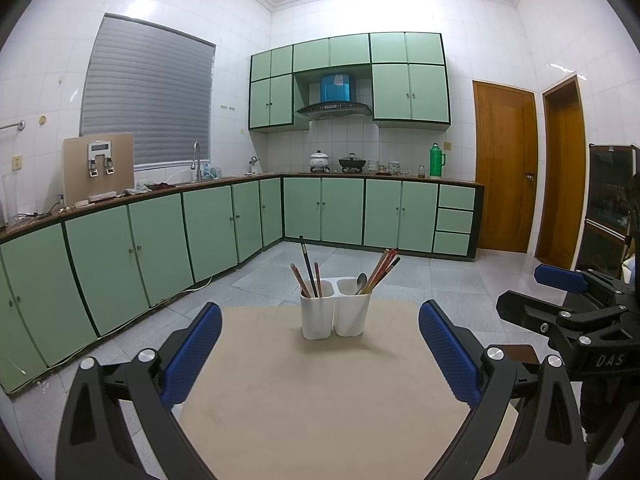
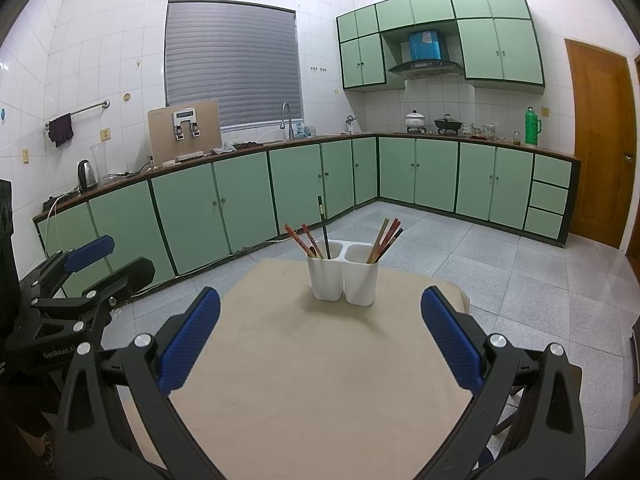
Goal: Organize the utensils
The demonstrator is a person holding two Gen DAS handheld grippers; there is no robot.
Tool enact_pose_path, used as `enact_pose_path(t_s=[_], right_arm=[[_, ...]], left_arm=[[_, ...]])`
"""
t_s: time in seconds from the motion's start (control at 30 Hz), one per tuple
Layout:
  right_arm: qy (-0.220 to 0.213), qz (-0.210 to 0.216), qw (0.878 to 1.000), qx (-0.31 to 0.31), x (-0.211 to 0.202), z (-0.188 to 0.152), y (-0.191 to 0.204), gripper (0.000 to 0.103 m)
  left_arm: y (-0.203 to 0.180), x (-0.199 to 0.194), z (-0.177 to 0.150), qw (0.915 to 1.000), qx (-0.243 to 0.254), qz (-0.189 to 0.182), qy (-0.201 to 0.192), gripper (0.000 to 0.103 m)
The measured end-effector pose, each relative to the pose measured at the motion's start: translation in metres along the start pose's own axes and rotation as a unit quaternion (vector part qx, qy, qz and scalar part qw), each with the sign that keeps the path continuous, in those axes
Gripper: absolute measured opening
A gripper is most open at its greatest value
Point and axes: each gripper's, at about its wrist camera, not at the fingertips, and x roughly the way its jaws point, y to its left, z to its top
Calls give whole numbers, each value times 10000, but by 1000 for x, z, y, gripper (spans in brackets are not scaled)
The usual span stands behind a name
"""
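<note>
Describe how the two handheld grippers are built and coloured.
Both are alike: the left gripper and right gripper have matte black frames with triangular cut-outs and round silver pivot bolts. Each finger carries a blue pad with a fine dotted texture. Seen from the opposite camera, the right one shows white "DAS" lettering and the left one "GenRobot". No cables, hands or sleeves show.
</note>
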Motion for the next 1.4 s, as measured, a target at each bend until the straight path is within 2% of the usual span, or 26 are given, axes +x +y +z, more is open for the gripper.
enact_pose_path(t_s=[1.4], right_arm=[[40, 10, 10000, -15, 0, -4, -2, 98]], left_arm=[[-2, 4, -7, 9999, -52, -32, 99, 97]])
